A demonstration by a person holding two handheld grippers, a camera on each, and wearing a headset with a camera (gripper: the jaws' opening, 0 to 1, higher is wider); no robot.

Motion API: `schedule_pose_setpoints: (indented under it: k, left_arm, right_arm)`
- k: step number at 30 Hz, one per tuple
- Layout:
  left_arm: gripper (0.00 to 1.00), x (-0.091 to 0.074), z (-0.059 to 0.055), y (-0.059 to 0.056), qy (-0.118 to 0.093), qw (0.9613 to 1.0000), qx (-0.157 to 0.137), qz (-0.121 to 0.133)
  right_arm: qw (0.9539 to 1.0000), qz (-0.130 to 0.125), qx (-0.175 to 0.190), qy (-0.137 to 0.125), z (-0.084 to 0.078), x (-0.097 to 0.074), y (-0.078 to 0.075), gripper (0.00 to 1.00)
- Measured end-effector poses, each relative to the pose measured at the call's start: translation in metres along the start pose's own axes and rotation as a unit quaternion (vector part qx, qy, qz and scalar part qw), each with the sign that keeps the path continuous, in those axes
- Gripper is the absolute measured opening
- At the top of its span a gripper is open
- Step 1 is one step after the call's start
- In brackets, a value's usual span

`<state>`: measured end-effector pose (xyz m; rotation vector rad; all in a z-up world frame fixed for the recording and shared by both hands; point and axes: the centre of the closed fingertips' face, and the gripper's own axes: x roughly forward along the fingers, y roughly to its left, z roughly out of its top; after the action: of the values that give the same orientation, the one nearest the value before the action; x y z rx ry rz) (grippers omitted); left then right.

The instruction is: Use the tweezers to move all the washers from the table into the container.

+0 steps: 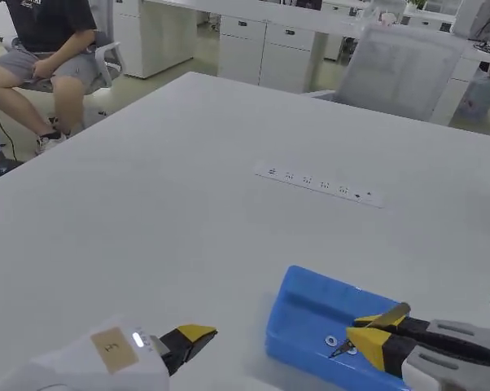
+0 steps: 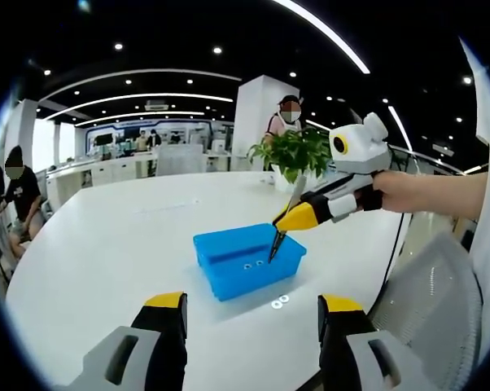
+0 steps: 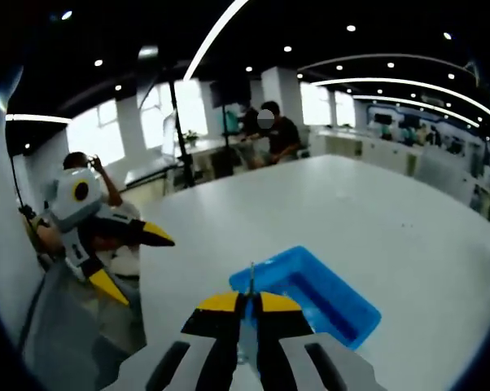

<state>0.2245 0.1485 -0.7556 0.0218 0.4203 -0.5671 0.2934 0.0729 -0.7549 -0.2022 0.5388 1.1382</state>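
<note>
A blue container (image 1: 310,314) sits on the white table near the front edge, with two washers (image 1: 332,340) inside it. My right gripper (image 1: 374,332) is shut on the tweezers (image 1: 389,314), whose tips point down into the container beside the washers. In the left gripper view, two more washers (image 2: 280,302) lie on the table just in front of the container (image 2: 229,269), and the tweezers (image 2: 276,243) reach into it. My left gripper (image 2: 253,305) is open and holds nothing, to the left of the container. The right gripper view shows the jaws closed on the tweezers (image 3: 250,314) over the container (image 3: 326,297).
A built-in power strip (image 1: 318,184) lies in the table's middle. A grey chair (image 1: 400,69) stands at the far side and a seated person (image 1: 54,49) at the far left. A potted plant (image 2: 290,155) stands on the table's far end.
</note>
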Motion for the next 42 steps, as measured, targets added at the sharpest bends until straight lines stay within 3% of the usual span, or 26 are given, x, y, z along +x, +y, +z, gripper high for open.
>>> schedule_pose_setpoints:
  k: [8, 14, 24, 35, 38, 42]
  left_arm:
    - [0.64, 0.0, 0.0, 0.0, 0.001, 1.0, 0.002, 0.0]
    - [0.64, 0.0, -0.001, 0.0, 0.002, 1.0, 0.003, -0.001]
    - [0.64, 0.0, -0.002, -0.001, 0.004, 1.0, 0.004, -0.002]
    - [0.63, 0.001, -0.003, -0.002, 0.007, 0.9999, 0.005, -0.004]
    - [0.63, 0.001, -0.003, -0.002, 0.007, 0.9999, 0.006, -0.005]
    - [0.63, 0.001, -0.003, -0.001, 0.008, 0.9999, 0.006, -0.004]
  right_arm:
    - [0.9986, 0.011, 0.007, 0.052, -0.037, 0.006, 0.001, 0.03]
    - [0.9972, 0.013, 0.006, 0.074, -0.051, 0.011, 0.0, 0.03]
    - [0.9952, 0.017, -0.017, 0.095, -0.059, 0.017, 0.002, 0.04]
    - [0.9952, 0.02, -0.024, 0.093, -0.057, 0.016, 0.004, 0.04]
    - [0.9935, 0.016, -0.038, 0.106, -0.06, 0.016, 0.003, 0.04]
    - [0.9942, 0.019, -0.039, 0.099, -0.058, 0.016, 0.004, 0.03]
